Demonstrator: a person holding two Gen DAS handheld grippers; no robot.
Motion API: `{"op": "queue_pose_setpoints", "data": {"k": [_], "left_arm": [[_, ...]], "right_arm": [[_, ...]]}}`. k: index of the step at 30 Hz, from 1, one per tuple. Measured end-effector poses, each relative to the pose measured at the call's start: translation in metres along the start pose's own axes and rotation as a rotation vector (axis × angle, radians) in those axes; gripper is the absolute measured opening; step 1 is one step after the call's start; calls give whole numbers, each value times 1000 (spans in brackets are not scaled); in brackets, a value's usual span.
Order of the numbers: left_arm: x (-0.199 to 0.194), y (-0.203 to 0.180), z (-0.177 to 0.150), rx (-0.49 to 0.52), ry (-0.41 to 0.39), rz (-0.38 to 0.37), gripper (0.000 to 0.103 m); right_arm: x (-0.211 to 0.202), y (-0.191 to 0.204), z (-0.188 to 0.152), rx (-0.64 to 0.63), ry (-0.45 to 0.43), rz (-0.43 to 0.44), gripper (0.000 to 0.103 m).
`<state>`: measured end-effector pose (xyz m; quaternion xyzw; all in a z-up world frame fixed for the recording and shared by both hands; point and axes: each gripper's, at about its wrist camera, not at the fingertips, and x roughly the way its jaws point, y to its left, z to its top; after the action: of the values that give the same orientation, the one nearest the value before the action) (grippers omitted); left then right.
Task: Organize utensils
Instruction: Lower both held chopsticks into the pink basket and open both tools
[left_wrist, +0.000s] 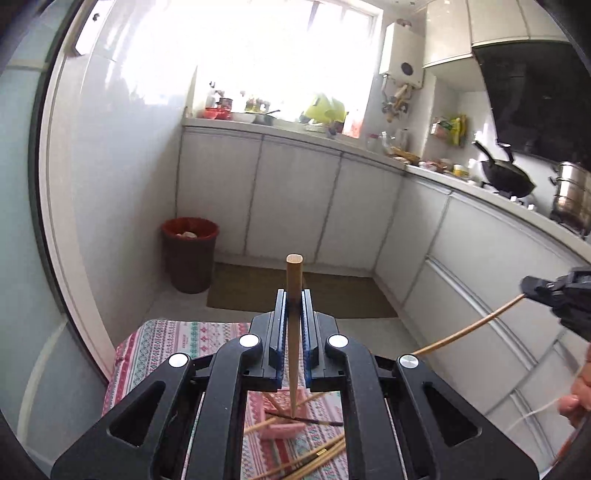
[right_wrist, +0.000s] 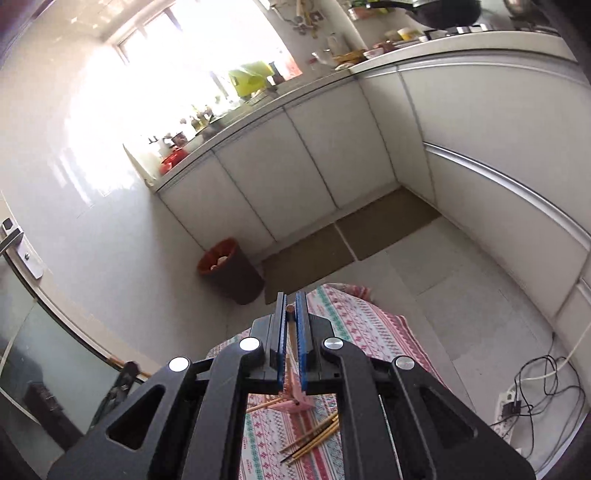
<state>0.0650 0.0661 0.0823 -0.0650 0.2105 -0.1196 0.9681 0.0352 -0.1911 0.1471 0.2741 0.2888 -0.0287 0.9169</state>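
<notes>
My left gripper (left_wrist: 294, 295) is shut on a wooden chopstick (left_wrist: 294, 280) that sticks out past the fingertips, held above the patterned tablecloth (left_wrist: 159, 343). My right gripper (right_wrist: 291, 301) is shut on another wooden chopstick (right_wrist: 291, 334); in the left wrist view it (left_wrist: 532, 286) shows at the right edge with its chopstick (left_wrist: 465, 330) slanting down. Several more chopsticks (left_wrist: 314, 458) and a pink utensil (left_wrist: 282, 430) lie on the cloth below; they also show in the right wrist view (right_wrist: 314, 439).
A red-lined dark bin (left_wrist: 190, 254) stands on the floor by the wall. White cabinets (left_wrist: 295, 199) with a cluttered counter run along the back and right. A wok (left_wrist: 508, 177) and steel pot (left_wrist: 572, 197) sit on the stove. Cables (right_wrist: 532, 387) lie on the floor.
</notes>
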Motion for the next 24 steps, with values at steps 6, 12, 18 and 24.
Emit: {"op": "queue_pose_setpoints", "data": {"k": [6, 12, 18, 24], "left_arm": [[54, 13, -27, -40, 70, 4, 8], [53, 31, -28, -81, 81, 17, 22], [33, 46, -18, -137, 44, 21, 28], [32, 49, -15, -143, 48, 35, 30]], "right_arm": [[40, 19, -16, -30, 75, 21, 5], [63, 31, -28, -54, 109, 30, 5], [83, 51, -35, -100, 108, 19, 5], [114, 70, -50, -160, 103, 26, 9]]}}
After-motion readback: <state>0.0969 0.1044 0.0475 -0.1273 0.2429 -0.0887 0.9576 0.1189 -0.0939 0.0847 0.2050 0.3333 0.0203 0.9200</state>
